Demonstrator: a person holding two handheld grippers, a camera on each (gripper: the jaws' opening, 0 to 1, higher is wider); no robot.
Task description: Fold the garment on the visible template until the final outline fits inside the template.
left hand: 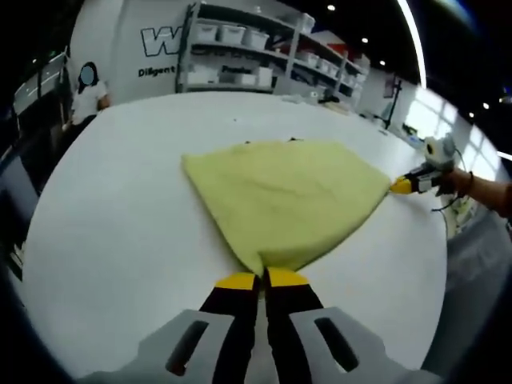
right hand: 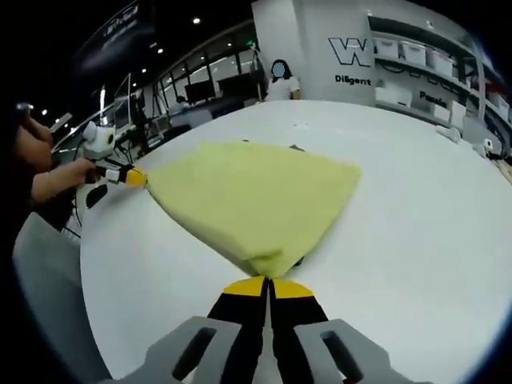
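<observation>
- The yellow garment (left hand: 286,202) lies spread on the white table (left hand: 120,208), pulled taut between two corners so it forms a rough fan shape; a dark sliver of something shows at its far edge, too small to identify.
- The left gripper (left hand: 262,280) has its yellow-tipped jaws pressed together on the garment's near corner in the left gripper view.
- The right gripper (right hand: 268,286) likewise has its jaws closed on the opposite corner of the cloth.
- In the left gripper view the right gripper comes in from the right, held by a person's hand (left hand: 458,181) with the forearm stretching to the edge.
- Behind the table stand shelves (left hand: 264,48) holding white bins, against a white wall with lettering.
- A person (left hand: 86,94) stands at the far side, well apart from the garment.
</observation>
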